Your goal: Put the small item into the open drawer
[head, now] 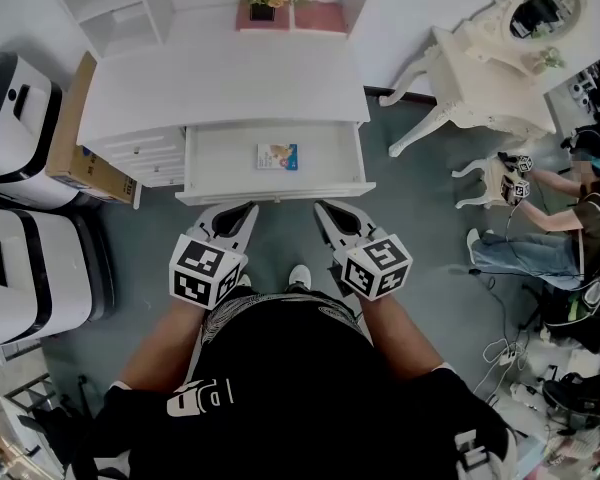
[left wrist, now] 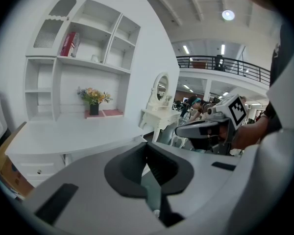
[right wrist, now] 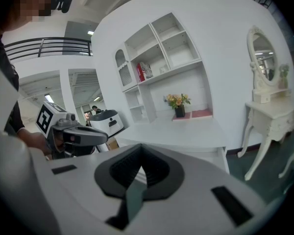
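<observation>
Looking done: small item [head: 277, 156] lying in open drawer [head: 220, 158], frame centre; left gripper [head: 242, 209] and right gripper [head: 326, 208] fingers closed, empty; nothing left.

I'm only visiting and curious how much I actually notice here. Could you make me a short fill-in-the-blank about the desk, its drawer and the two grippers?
1. The drawer of the white desk stands ____.
2. The small item lies ____ the drawer.
3. The left gripper and the right gripper both have their jaws ____, with nothing between them.
4. The dark pot at the back of the desk holds ____.

Missing words: open; inside; shut; flowers.
</observation>
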The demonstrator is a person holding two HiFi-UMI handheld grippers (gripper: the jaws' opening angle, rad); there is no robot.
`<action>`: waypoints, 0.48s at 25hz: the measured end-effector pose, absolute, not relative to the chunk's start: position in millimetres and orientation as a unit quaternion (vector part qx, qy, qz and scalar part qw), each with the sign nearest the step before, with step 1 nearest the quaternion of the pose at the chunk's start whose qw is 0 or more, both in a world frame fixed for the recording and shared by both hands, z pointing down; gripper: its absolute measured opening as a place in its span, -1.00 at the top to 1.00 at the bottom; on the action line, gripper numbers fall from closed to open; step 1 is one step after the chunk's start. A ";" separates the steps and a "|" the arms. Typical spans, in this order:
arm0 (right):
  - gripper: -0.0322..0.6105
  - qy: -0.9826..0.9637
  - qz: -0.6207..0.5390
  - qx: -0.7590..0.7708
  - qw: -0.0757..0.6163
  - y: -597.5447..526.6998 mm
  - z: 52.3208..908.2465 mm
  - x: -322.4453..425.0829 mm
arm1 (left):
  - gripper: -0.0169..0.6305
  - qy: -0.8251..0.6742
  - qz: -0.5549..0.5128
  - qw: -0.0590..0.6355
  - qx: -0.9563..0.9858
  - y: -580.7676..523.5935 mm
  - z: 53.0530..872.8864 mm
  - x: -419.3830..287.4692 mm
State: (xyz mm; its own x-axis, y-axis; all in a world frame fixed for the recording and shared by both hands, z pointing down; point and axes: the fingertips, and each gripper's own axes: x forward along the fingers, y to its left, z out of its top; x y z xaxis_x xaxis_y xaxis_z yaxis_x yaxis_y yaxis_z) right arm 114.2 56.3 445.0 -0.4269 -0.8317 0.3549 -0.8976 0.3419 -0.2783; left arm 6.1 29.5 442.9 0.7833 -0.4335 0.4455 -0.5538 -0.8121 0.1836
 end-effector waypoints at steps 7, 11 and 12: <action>0.88 -0.819 0.218 0.526 0.075 55.4 445.9 110.9 | 0.91 -0.269 0.196 0.152 0.931 29.3 444.1 4.0; 0.88 -0.819 0.219 0.525 0.076 53.2 446.0 111.4 | 0.91 -0.270 0.195 0.151 0.931 27.4 442.4 4.8; 0.88 -0.819 0.219 0.525 0.076 52.5 445.8 111.0 | 0.91 -0.270 0.195 0.150 0.931 26.9 442.2 4.4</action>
State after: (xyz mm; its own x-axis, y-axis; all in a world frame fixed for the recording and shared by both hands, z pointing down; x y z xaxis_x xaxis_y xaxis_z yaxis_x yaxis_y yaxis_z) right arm 111.0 52.5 445.8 -0.4378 -0.8268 0.3531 -0.8928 0.3537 -0.2789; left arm 4.4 26.9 442.2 0.7777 -0.4445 0.4445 -0.5618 -0.8087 0.1743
